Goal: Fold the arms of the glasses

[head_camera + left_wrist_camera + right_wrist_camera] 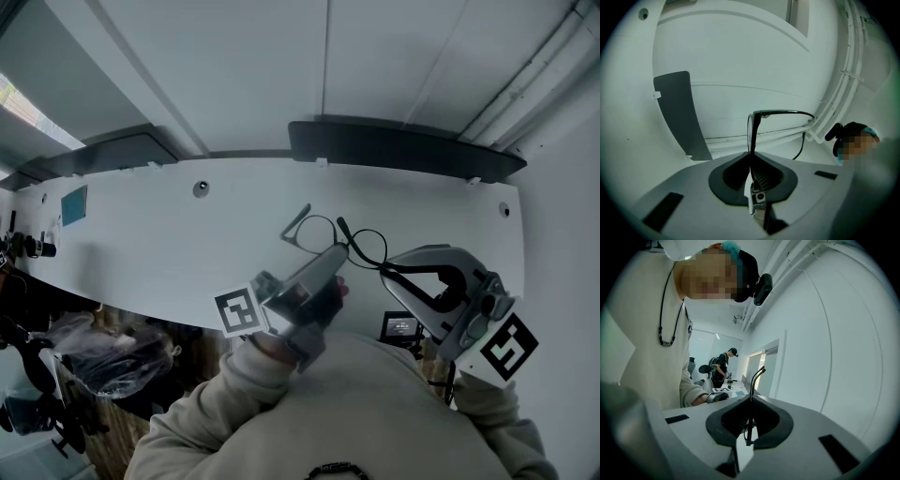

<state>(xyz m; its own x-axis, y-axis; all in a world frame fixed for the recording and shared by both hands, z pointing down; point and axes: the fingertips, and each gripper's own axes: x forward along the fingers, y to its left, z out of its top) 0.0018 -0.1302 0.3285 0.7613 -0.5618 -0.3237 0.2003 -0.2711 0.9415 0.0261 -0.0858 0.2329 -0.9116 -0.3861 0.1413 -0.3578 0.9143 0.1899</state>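
Head view: the thin black-framed glasses (323, 230) hang in the air before the person's chest, between both tools; the left gripper (336, 258) pinches the front, the right gripper (386, 272) one side; left gripper view: jaws pressed on the lens rim (751, 136); right gripper view: jaws clamped on the thin black arm (751, 394).

Long white tabletop (141, 244): flat teal rectangle (74, 204) lies nr left end; round grey grommet (201, 188) in top; dark grey panels (403, 145) along far edge.
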